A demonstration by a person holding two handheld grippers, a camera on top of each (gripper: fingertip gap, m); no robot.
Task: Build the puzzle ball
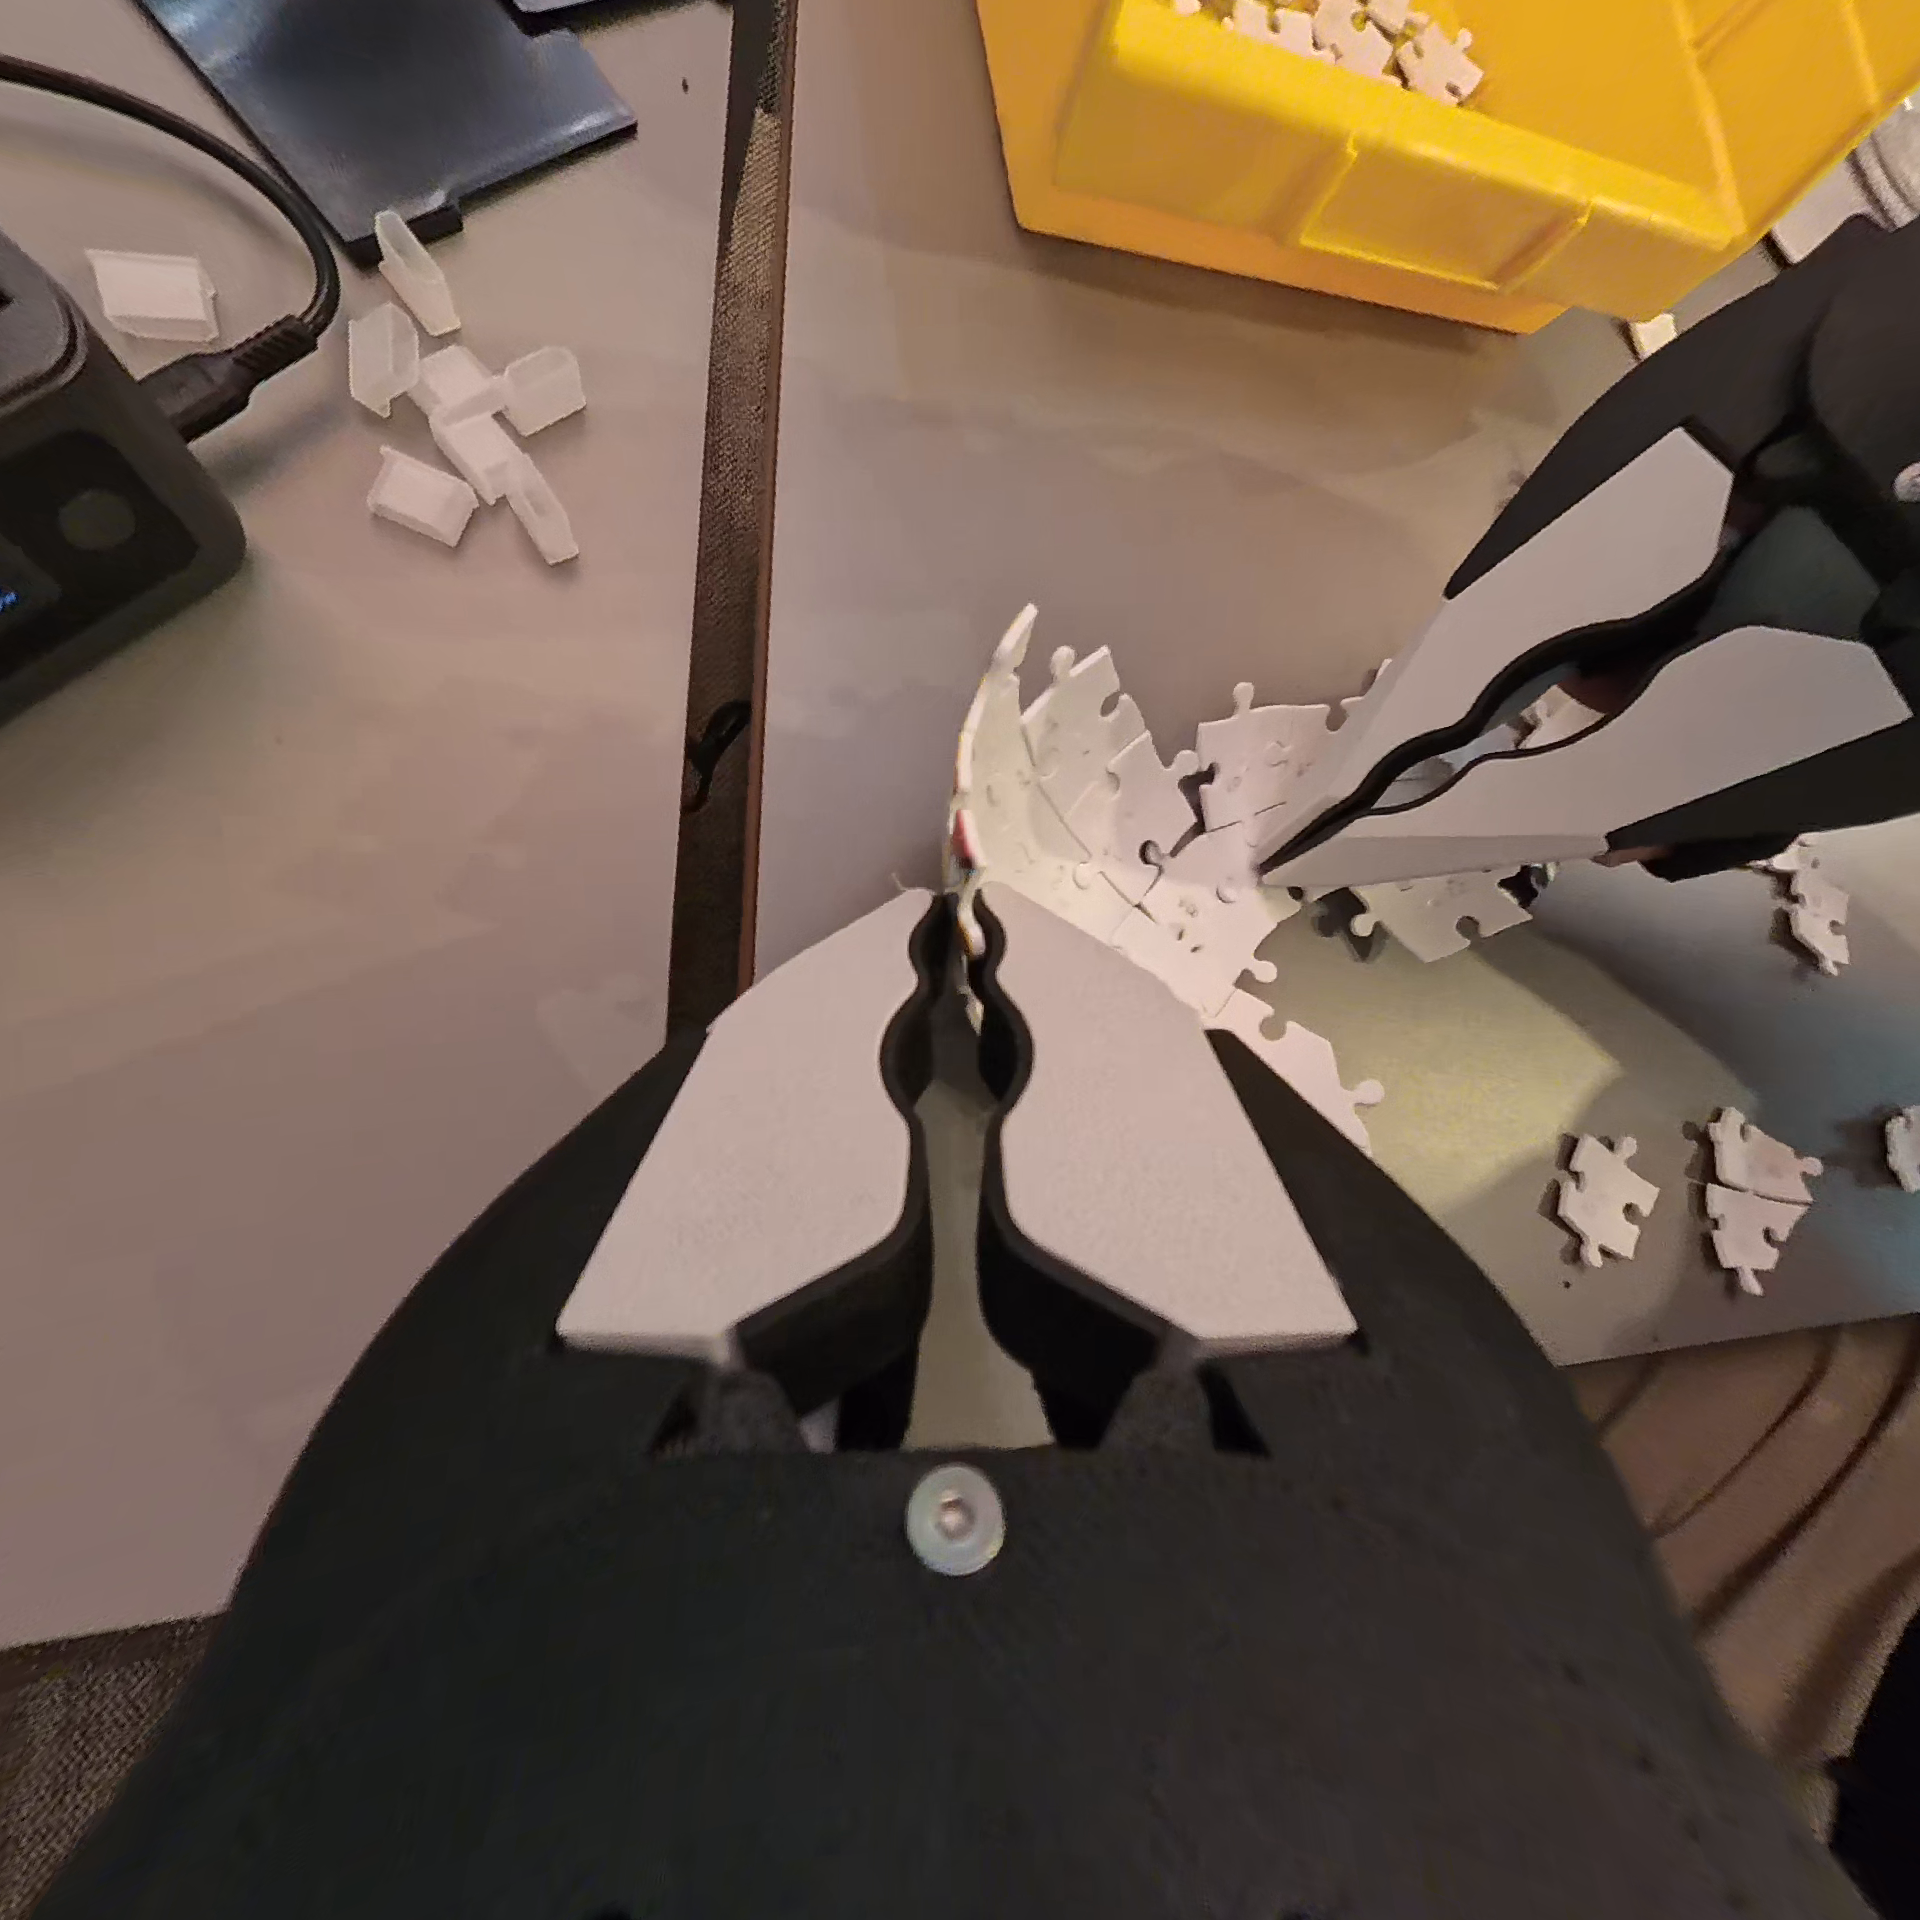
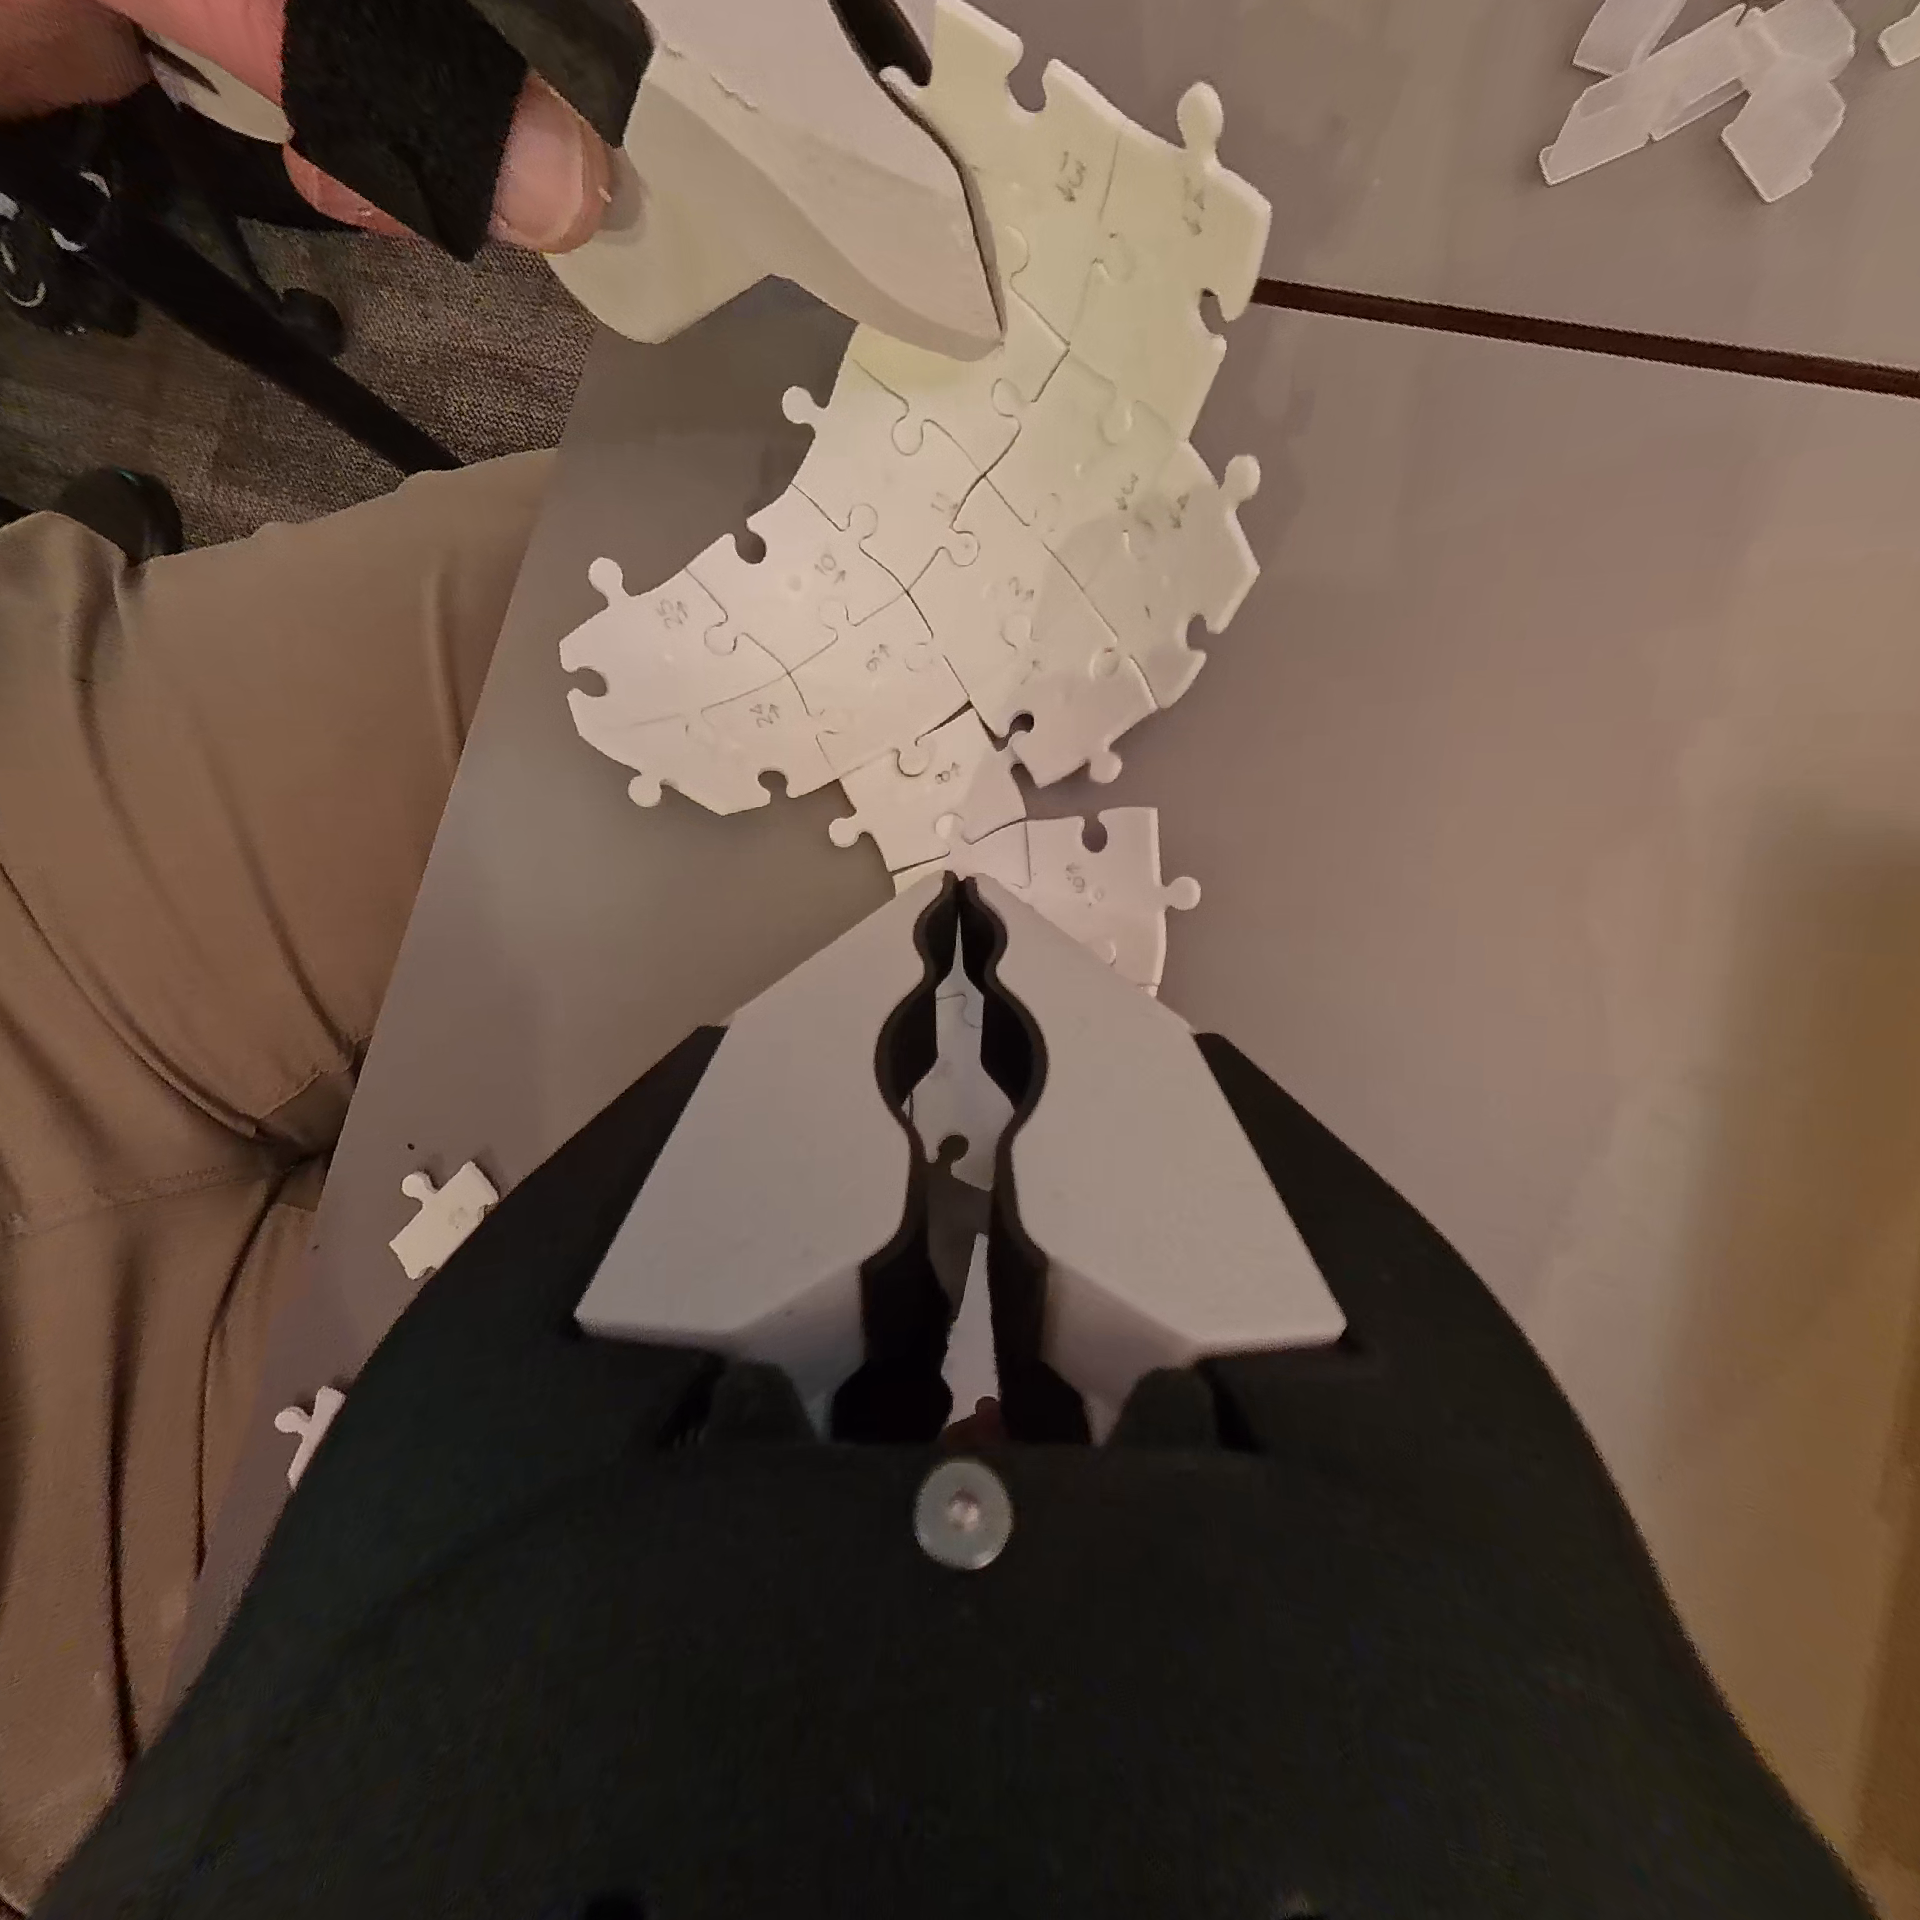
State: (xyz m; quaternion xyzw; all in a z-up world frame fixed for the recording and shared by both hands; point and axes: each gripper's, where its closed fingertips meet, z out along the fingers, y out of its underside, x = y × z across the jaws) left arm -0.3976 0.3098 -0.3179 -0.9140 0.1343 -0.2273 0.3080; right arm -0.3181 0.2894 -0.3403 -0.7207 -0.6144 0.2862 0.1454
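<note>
The partly built puzzle ball (image 1: 1091,790) is a curved shell of joined white pieces, held up off the grey table. My left gripper (image 1: 961,904) is shut on the shell's near edge. It shows at the top of the right wrist view (image 2: 987,322), clamped on the shell (image 2: 935,623). My right gripper (image 2: 956,883) is shut on a white puzzle piece (image 2: 945,1148) that shows between its fingers, its tips against the shell's lower edge. In the left wrist view the right gripper (image 1: 1273,868) comes in from the right and meets the shell.
A yellow bin (image 1: 1351,177) holding several pieces stands at the back. Loose pieces (image 1: 1605,1195) lie at the right. Clear plastic caps (image 1: 468,416), a black device with a cable (image 1: 83,520) and a dark folder (image 1: 416,104) lie left of the table seam (image 1: 727,520). A person's tan clothing (image 2: 208,935) is beside the table. The gap from one gripper's tips to the other's is roughly 9 cm.
</note>
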